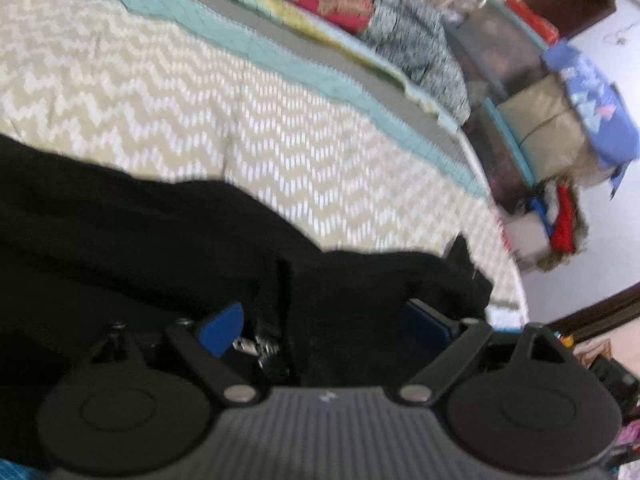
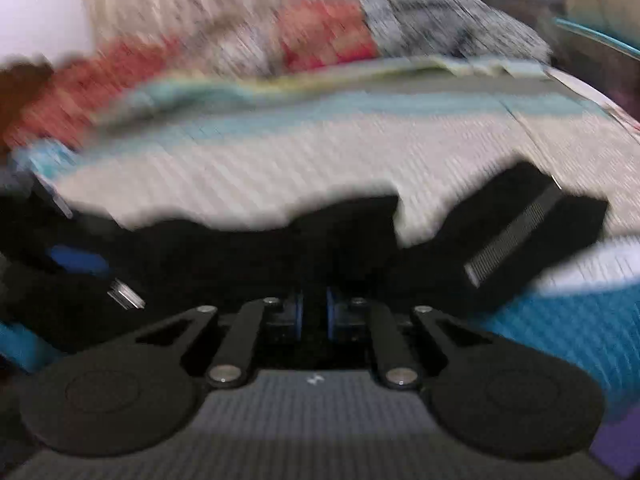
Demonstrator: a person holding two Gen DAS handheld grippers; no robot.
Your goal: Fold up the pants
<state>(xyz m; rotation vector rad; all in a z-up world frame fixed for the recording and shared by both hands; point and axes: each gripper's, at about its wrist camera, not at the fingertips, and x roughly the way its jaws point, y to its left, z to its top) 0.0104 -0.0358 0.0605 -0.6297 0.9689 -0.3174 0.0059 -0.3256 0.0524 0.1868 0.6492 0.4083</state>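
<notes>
The black pants (image 1: 140, 232) lie on a bed with a beige and white zigzag cover (image 1: 160, 92). In the left wrist view my left gripper (image 1: 324, 320) stands wide open, blue pads (image 1: 222, 330) apart, with black cloth bunched between and over them. In the right wrist view, which is motion-blurred, my right gripper (image 2: 314, 314) has its blue pads close together on a fold of the black pants (image 2: 280, 248). The left gripper's black body (image 2: 528, 232) shows at the right of that view, with cloth beside it.
Folded patterned bedding in red, grey and teal (image 1: 360, 8) lies along the far side of the bed. Stacked boxes and clothes (image 1: 552, 140) stand past the bed's right edge. A teal cloth (image 2: 568, 340) lies at the near right.
</notes>
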